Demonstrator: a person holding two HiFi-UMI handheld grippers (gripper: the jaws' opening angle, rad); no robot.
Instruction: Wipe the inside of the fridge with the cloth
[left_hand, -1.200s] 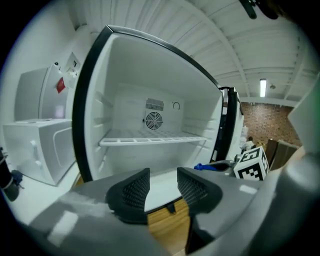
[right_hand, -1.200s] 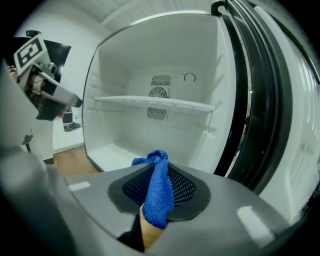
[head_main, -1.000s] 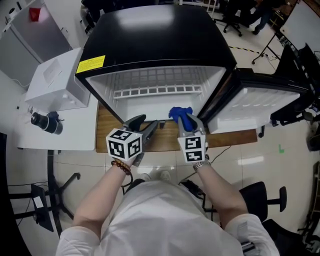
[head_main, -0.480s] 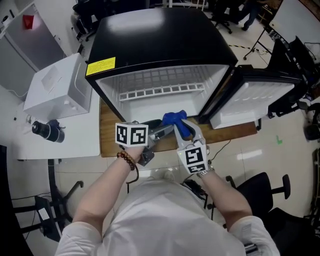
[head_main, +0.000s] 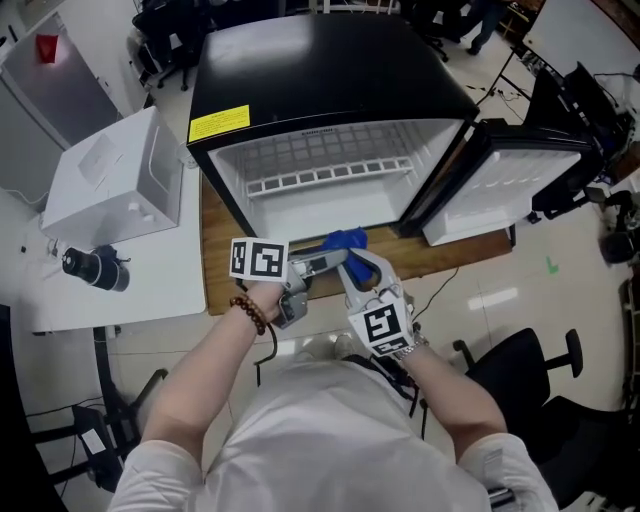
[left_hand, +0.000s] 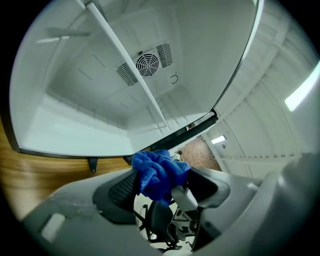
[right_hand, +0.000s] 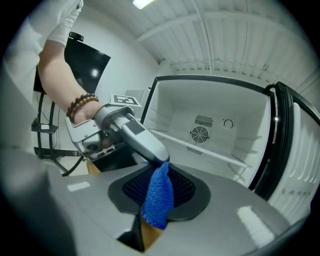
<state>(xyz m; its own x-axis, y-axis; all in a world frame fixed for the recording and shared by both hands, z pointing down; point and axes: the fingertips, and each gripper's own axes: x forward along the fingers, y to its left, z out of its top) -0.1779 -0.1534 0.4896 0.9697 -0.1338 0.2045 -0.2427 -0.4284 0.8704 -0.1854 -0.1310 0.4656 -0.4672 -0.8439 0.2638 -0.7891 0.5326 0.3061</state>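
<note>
- A black-topped fridge (head_main: 330, 70) fills the upper middle of the head view. Its white interior is open, and its door (head_main: 500, 190) swings out to the right.
- A blue cloth (head_main: 345, 240) sits at the centre of the frame, just in front of the lower edge of the fridge opening.
- The right gripper (head_main: 356, 264) reaches up from the lower middle. Its jaws are pressed together, pinching the cloth. In the right gripper view, the cloth hangs in a narrow fold between the dark pads.
- The left gripper (head_main: 325, 264) comes in from the left and points right, towards the cloth. Its jaws have just been opening and now stand spread wide.
- In the left gripper view, the bunched cloth and the tip of the right gripper lie between those spread jaws. Nothing is clamped.
- A wooden board (head_main: 218, 285) shows beneath the fridge.
</note>
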